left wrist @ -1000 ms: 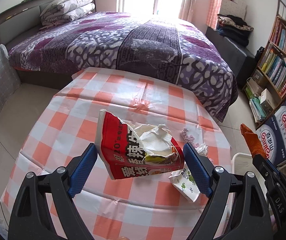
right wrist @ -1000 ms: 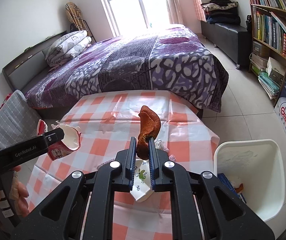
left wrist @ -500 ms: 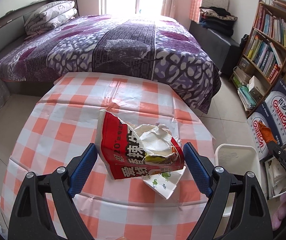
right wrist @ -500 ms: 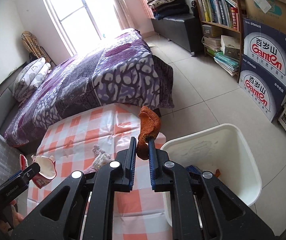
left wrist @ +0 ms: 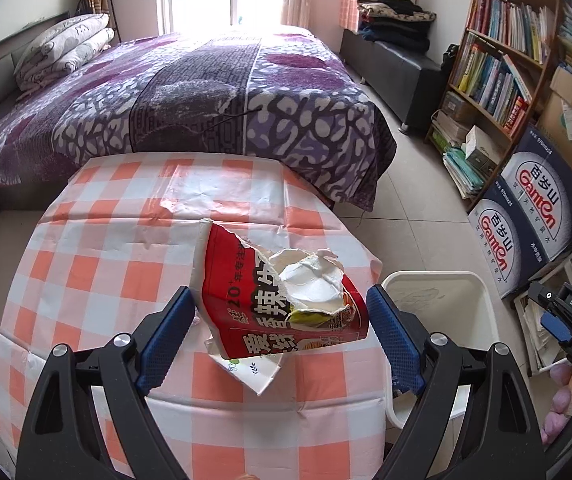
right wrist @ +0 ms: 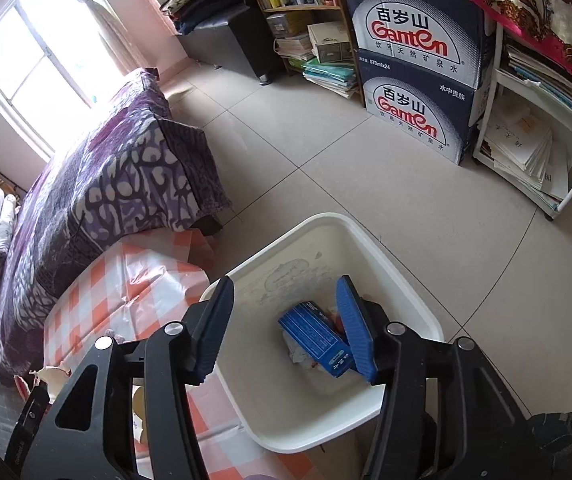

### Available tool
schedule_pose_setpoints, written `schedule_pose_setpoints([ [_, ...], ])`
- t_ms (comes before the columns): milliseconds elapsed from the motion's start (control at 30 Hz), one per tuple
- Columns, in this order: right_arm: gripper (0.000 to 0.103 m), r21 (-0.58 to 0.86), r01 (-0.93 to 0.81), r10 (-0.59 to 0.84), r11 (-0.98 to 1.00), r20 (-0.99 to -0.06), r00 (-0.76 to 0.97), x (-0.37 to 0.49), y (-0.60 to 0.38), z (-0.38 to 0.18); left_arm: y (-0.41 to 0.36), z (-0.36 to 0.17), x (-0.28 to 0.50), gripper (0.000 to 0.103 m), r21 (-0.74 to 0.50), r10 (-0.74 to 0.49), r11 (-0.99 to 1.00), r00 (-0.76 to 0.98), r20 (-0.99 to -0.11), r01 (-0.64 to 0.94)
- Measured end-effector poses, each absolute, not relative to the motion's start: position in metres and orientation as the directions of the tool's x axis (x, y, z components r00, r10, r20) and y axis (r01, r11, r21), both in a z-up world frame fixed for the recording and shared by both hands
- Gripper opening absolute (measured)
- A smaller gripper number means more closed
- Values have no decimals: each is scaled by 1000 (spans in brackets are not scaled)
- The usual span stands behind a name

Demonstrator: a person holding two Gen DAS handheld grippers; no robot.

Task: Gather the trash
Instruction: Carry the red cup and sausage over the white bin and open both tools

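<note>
My left gripper (left wrist: 282,328) is shut on a torn red snack bag (left wrist: 278,300) with white paper stuffed in it, held above the checked table (left wrist: 98,264) near its right edge. A white printed paper scrap (left wrist: 252,372) lies on the table under the bag. My right gripper (right wrist: 286,328) is open and empty, right above the white trash bin (right wrist: 401,280). A blue box (right wrist: 313,336) and crumpled scraps lie in the bin. The bin also shows in the left wrist view (left wrist: 437,292), beside the table.
A bed with a purple cover (left wrist: 206,88) stands behind the table. Ganten water boxes (right wrist: 417,60) and a bookshelf (left wrist: 501,52) line the right wall. A white rack with papers (right wrist: 537,136) stands beyond the bin. Tiled floor (right wrist: 325,140) lies around the bin.
My right gripper moved over the bin and opened; the orange-brown piece it held is gone from its jaws. My left gripper carried the snack bag rightward toward the table's bin side.
</note>
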State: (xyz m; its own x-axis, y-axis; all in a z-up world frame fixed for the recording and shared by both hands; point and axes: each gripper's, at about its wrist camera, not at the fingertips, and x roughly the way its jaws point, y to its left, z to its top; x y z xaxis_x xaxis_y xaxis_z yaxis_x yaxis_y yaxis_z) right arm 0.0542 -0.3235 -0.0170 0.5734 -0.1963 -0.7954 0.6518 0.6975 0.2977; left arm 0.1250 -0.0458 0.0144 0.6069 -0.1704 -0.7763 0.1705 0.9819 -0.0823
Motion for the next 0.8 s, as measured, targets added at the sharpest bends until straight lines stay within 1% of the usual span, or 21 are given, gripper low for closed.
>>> schedule_pose_setpoints([
  [67,70,302,670,-212,678,-792,572,48,-332,-16,-57,14,124,85,-85,-184,978,602,-777,190],
  [100,73,302,678,-221,671,-791,571,45,-335,-15,-62,14,122,85,-84,-190,976,601,-777,199],
  [267,84,284,709,-266,645,-786,558,33,-353,-11,-91,13,116,85,-75,-213,966,593,-777,248],
  [400,86,276,726,-285,630,-787,547,24,-368,-9,-114,10,111,85,-78,-238,954,580,-779,288],
  [633,87,278,752,-312,598,-783,538,10,-387,-6,-154,2,99,85,-103,-304,923,538,-787,371],
  [800,87,285,760,-323,585,-777,540,4,-393,-3,-177,-3,91,85,-142,-359,896,495,-791,421],
])
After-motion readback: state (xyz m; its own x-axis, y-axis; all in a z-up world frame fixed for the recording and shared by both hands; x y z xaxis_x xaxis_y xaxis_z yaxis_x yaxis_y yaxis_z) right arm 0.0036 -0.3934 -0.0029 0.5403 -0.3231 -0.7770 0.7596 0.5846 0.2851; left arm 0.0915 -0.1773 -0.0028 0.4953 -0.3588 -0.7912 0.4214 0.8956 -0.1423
